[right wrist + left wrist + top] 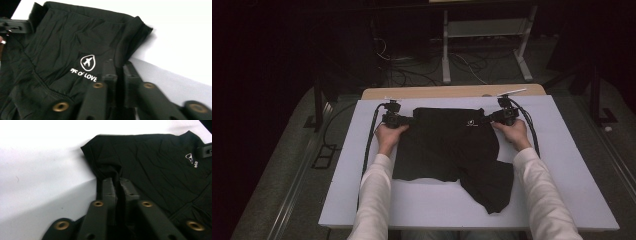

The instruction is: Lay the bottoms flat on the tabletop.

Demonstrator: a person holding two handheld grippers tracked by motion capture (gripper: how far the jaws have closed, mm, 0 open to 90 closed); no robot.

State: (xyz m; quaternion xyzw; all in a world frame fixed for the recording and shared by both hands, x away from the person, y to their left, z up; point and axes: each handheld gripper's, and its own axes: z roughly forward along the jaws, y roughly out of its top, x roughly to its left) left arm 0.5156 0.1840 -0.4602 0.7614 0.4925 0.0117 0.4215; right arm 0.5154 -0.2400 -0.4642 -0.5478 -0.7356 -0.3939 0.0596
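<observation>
A pair of black shorts [452, 150] lies on the white board [562, 165], waistband at the far side, one leg trailing toward the near right. A small white logo [471, 123] marks the waist area, reading as an airplane emblem [87, 61] in the right gripper view. My left gripper [412, 120] is shut on the left waistband corner; its jaws pinch a fold of the shorts [150, 162]. My right gripper [486, 120] is shut on the right waistband corner, black cloth [62, 37] between its jaws. The other gripper's tip [205, 150] shows at the far edge.
The white board rests on a wooden table [452, 92]. Cables [371, 140] trail from both grippers along the board. Beyond the table stand a white metal frame [484, 45] and floor cables. Bare board lies to the left, right and near side of the shorts.
</observation>
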